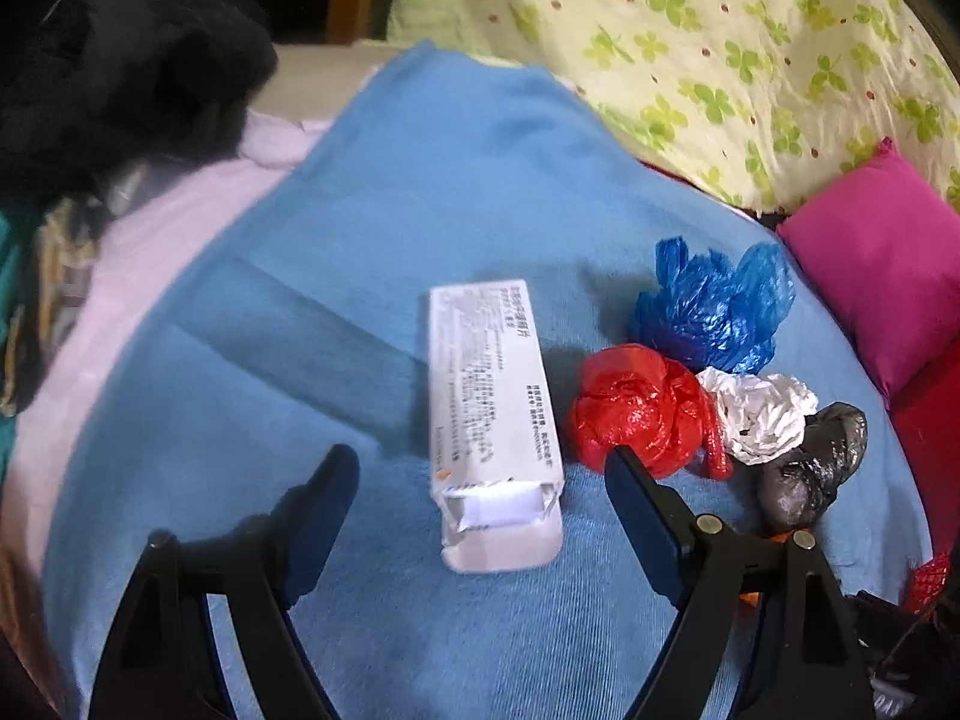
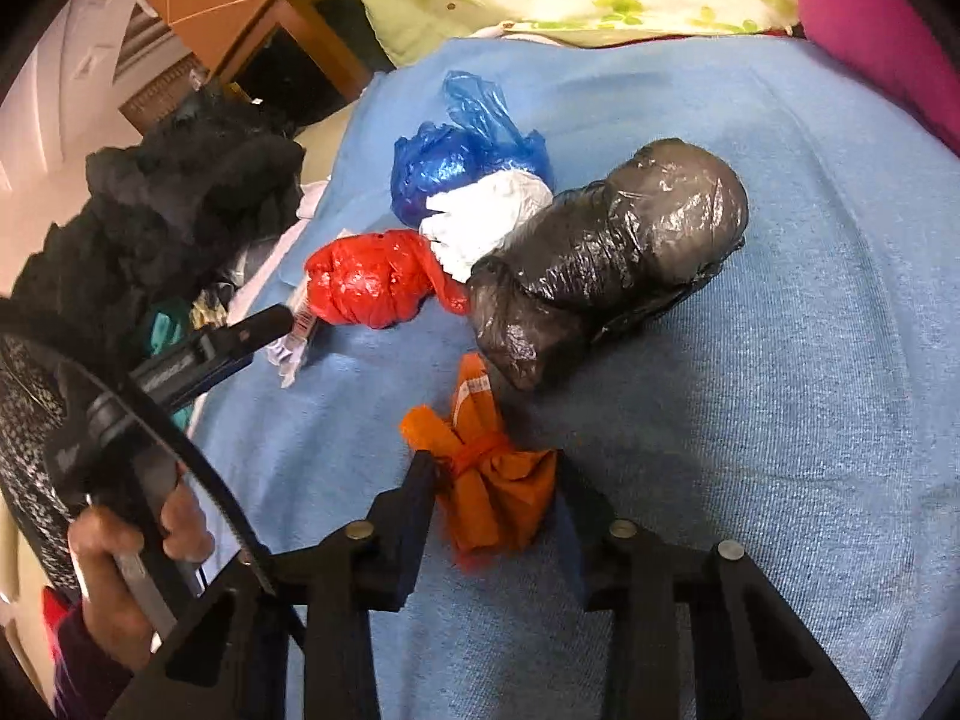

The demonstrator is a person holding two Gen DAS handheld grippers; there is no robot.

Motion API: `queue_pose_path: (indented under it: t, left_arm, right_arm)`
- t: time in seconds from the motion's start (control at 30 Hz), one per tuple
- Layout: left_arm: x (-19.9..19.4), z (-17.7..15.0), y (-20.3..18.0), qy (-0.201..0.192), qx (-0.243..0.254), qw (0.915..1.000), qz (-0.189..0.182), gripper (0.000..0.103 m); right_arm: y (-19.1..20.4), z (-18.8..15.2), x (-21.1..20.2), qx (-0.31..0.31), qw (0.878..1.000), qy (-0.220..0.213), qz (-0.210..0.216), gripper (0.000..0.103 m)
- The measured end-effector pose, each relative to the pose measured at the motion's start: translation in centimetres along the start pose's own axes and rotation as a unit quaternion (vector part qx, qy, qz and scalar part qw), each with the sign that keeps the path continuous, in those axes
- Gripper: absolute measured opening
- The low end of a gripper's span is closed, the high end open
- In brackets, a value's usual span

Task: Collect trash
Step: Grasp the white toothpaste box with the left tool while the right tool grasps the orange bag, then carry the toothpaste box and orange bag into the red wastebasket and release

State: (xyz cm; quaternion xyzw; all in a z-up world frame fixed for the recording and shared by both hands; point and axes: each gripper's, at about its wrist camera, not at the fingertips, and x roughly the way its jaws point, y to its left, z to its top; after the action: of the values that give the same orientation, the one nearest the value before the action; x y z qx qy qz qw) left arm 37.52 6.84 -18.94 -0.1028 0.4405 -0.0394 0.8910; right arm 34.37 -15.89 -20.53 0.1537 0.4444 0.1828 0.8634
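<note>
My left gripper [image 1: 480, 462] is spread wide around a torn-open white cardboard box [image 1: 492, 414] on the soft blue blanket [image 1: 360, 240]. My right gripper [image 2: 498, 480] pinches a crumpled orange wrapper [image 2: 492, 480], near glossy black [image 2: 606, 252], red [image 2: 372, 276], and blue plastic bundles [image 2: 456, 156].

Blue blanket [image 1: 420, 180] spread flat. Magenta cushion [image 1: 882, 264] beside clover-print quilt [image 1: 750, 48]. Black garment [image 1: 120, 60] heaped at the blanket's edge.
</note>
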Motion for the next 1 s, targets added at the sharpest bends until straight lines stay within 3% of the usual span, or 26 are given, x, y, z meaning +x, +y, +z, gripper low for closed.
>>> queue_pose_path:
  t: [0.07,0.23,0.3,0.33,0.7,0.8,1.0]
  left_arm:
    - [0.8,0.3,0.1,0.008,-0.006,0.9999,-0.007,0.08]
    - [1.5,0.7,-0.1,0.008,0.002,1.0,-0.005,0.067]
    - [1.6,0.7,-0.1,0.008,0.007,0.9999,-0.002,0.049]
    - [1.5,0.8,-0.2,0.009,0.009,0.9999,0.001,0.045]
    - [-1.7,-0.5,-0.5,0.004,0.004,0.9999,-0.015,0.044]
    - [-4.3,-1.3,-1.1,-0.021,0.022,0.9995,0.009,0.044]
    - [-9.0,-2.5,-3.1,-0.08,0.049,0.9954,0.018,0.044]
  right_arm:
    - [0.4,-0.1,0.1,-0.015,1.0,-0.002,-0.013,0.032]
    - [0.7,-0.3,-0.2,-0.02,1.0,-0.004,-0.021,0.029]
    - [1.1,-0.4,-0.3,-0.027,0.999,-0.004,-0.021,0.029]
    - [1.3,-0.5,-0.3,-0.031,0.999,-0.004,-0.024,0.029]
    - [1.4,-0.7,-1.8,-0.026,0.999,-0.018,-0.038,0.029]
    - [1.2,-0.9,-2.6,-0.025,0.998,-0.026,-0.044,0.029]
    - [0.9,-1.4,-5.0,-0.009,0.998,-0.05,-0.045,0.029]
